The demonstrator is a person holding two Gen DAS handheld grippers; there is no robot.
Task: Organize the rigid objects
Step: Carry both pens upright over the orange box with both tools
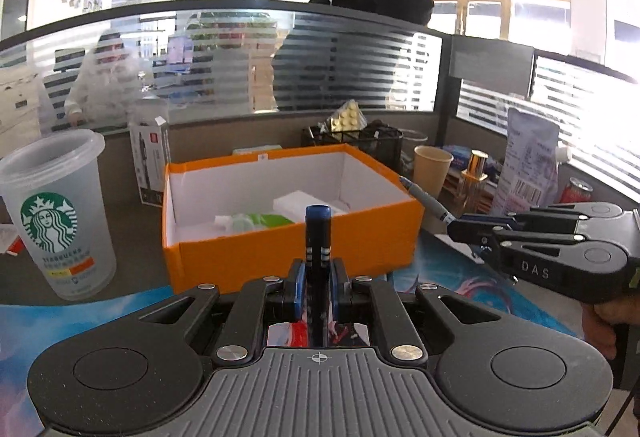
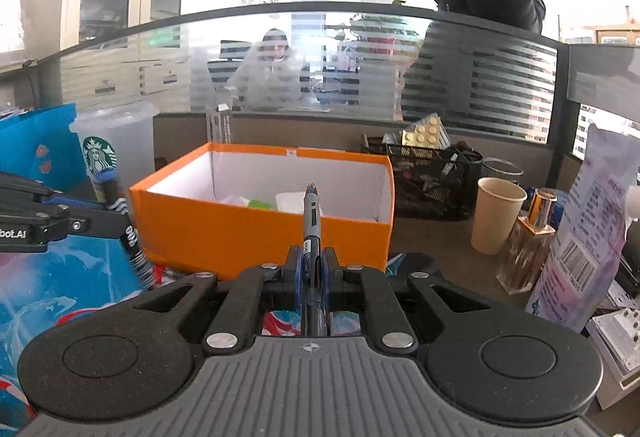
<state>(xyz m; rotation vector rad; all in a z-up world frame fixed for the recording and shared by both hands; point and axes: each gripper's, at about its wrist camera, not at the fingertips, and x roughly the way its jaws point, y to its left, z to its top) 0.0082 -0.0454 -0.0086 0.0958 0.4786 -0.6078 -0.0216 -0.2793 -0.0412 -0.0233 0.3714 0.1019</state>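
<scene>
An open orange box (image 1: 296, 257) with white inside sits ahead on the desk; it holds a green-white item (image 1: 256, 223) and a white block (image 1: 300, 203). My left gripper (image 1: 318, 277) is shut on a dark marker (image 1: 318, 233) with a blue cap, held upright in front of the box. My right gripper (image 2: 311, 269) is shut on a grey-blue pen (image 2: 311, 221), pointing toward the box (image 2: 256, 233). The right gripper also shows in the left wrist view (image 1: 464, 227), right of the box, with the pen (image 1: 428, 201). The left gripper shows in the right wrist view (image 2: 116, 225).
A Starbucks cup (image 1: 56, 213) stands left of the box. A paper cup (image 1: 431, 169), a perfume bottle (image 1: 472, 181), a printed pouch (image 1: 528, 165) and a black mesh organizer (image 1: 360, 145) stand right and behind. A glass partition (image 1: 240, 61) backs the desk.
</scene>
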